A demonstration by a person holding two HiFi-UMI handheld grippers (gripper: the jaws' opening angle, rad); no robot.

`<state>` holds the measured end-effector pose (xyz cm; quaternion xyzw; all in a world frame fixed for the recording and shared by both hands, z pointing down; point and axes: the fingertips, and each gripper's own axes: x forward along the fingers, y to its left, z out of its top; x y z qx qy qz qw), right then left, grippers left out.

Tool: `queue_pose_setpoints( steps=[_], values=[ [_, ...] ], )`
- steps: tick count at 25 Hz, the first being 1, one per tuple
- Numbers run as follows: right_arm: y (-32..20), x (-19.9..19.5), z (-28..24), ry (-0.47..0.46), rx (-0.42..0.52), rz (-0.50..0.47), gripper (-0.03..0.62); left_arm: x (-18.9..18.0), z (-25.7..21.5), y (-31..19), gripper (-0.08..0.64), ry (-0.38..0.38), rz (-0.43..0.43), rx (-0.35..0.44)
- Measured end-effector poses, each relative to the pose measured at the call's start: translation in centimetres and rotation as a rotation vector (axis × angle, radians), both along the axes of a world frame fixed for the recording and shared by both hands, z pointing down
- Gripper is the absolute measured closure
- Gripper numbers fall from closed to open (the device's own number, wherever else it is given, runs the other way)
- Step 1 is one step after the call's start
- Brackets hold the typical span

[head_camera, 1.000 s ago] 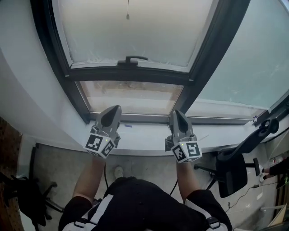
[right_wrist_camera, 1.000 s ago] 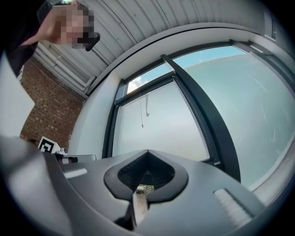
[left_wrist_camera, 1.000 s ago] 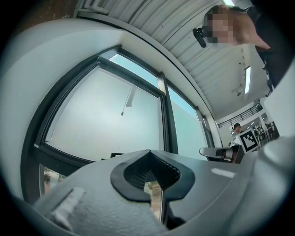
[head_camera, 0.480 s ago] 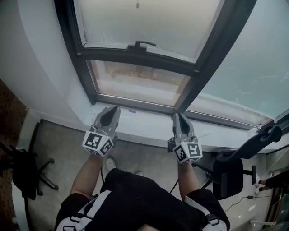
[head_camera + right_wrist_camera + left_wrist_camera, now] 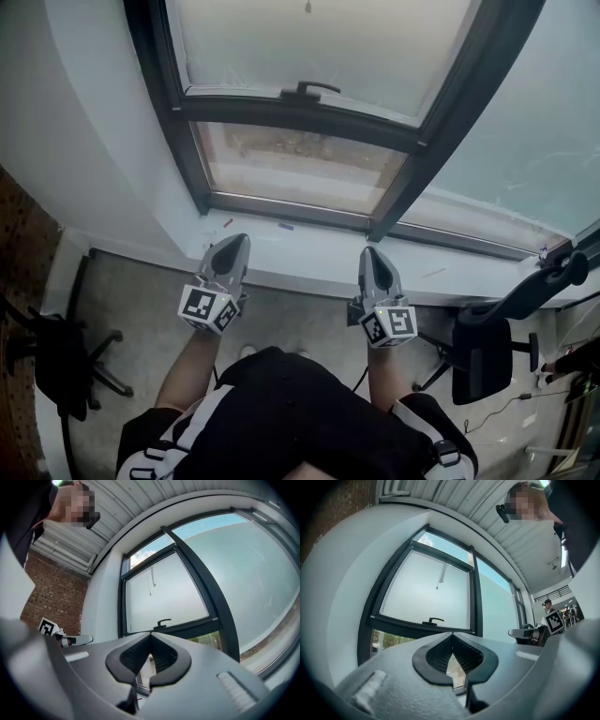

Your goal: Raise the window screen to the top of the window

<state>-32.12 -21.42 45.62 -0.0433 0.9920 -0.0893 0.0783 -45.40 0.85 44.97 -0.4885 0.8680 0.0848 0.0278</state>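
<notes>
Left gripper (image 5: 232,246) and right gripper (image 5: 373,255) hang well below the screen handle (image 5: 314,88), jaws pressed together, empty. Advise hooking under it, lifting evenly.

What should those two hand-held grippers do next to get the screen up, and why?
Probably raise the right gripper toward the handle on the bottom bar of the screen, opening its jaws. Both it and the left gripper hang shut and empty near the sill, and the bar stands low in the window.
</notes>
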Motion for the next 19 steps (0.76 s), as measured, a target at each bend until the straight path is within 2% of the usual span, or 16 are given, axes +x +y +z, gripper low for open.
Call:
queue_pose_setpoints(
  steps=[8, 19],
  values=[
    [-0.4, -0.6, 0.2, 0.015, -0.007, 0.048, 0.588, -1.1, -0.2, 0.5, 0.557, -0.008, 0.036, 0.012],
    [-0.3, -1.0, -0.1, 0.013, -0.006, 0.036, 0.588, -1.4, -0.7, -0.7, 0.557, -0.001, 0.046, 0.047]
  ],
)
